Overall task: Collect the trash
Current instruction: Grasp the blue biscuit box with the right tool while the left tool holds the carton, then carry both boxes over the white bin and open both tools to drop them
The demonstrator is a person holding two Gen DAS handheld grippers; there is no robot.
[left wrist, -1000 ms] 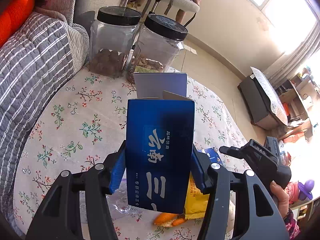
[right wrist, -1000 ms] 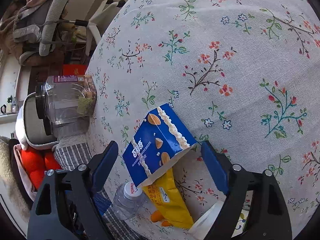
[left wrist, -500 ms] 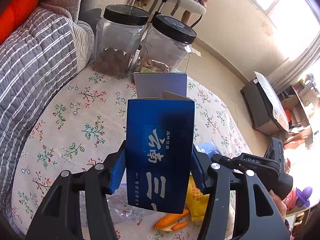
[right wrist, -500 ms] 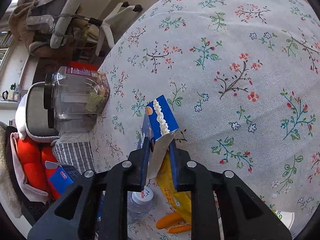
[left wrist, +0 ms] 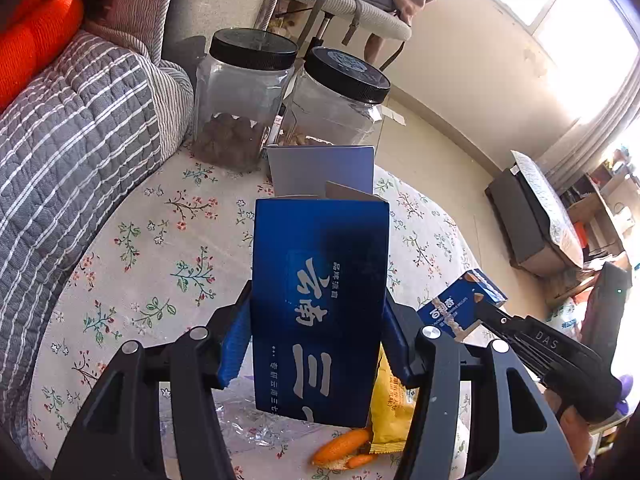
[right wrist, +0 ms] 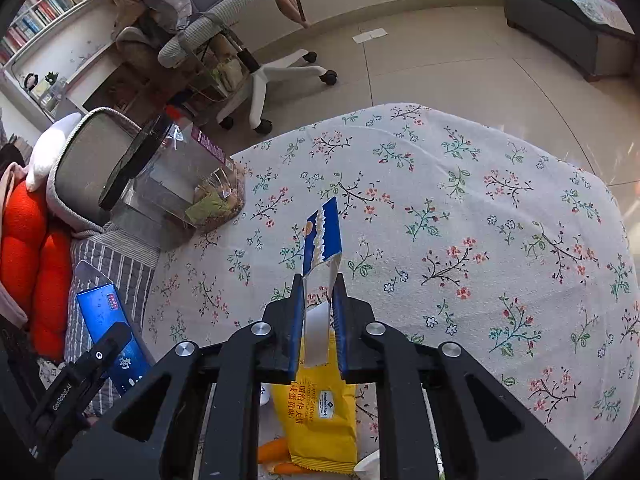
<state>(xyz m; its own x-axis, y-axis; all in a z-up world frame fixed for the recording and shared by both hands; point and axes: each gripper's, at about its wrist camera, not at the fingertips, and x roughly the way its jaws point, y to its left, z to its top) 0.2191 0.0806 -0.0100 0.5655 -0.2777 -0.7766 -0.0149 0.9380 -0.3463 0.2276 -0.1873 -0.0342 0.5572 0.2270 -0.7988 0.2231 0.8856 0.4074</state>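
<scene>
Both boxes [left wrist: 320,300] [right wrist: 322,236] partly claw-hidden

This is a lived-in home, a sitting room or study. A table under a floral tablecloth [right wrist: 460,208] stands beside a sofa with a grey striped quilt [left wrist: 76,128] and orange cushions [right wrist: 28,264]. Beyond its far edge are a tiled floor [right wrist: 432,68], a swivel chair [right wrist: 240,32] and bookshelves [right wrist: 44,12].

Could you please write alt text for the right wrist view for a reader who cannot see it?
The right gripper is shut on a blue biscuit box, holding it above a floral tablecloth. A yellow snack bag lies below; a clear jar stands to the left.
</scene>
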